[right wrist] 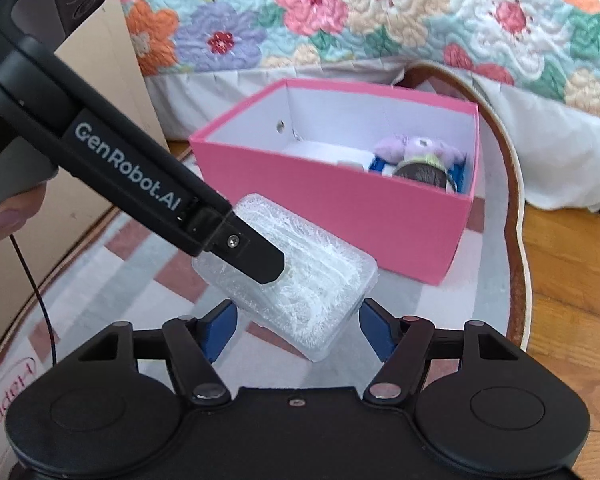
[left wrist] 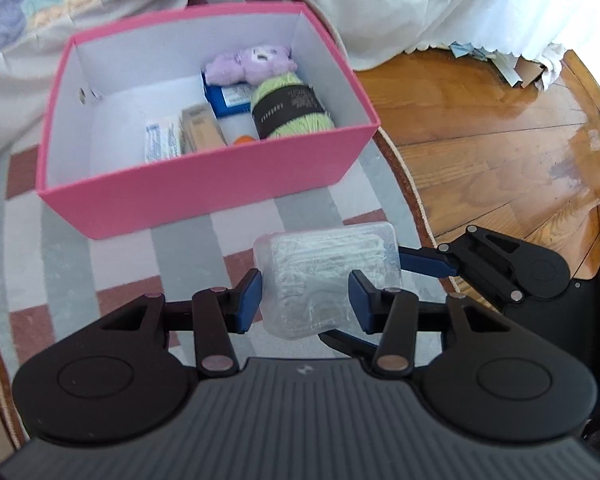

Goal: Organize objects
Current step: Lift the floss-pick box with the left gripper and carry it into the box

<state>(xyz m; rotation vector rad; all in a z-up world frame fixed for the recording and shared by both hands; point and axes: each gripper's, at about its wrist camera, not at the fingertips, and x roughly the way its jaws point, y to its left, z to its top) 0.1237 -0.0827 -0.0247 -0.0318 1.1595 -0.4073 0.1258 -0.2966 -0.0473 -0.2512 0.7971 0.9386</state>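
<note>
Left gripper (left wrist: 305,298) fingers clamp the clear plastic box (left wrist: 327,280) by its sides; right gripper (right wrist: 296,330) fingers grip its ends too. Box is held above the striped rug (left wrist: 188,248), just in front of the pink box (left wrist: 204,196) holding green yarn (left wrist: 292,110) and a purple plush (left wrist: 250,64).

Left gripper (left wrist: 306,294) and right gripper (right wrist: 296,330) both clamped, angled downward.

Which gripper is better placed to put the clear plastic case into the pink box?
Probably the left gripper: its pads clamp the clear case facing the pink box. The right gripper's grip looks looser.
</note>
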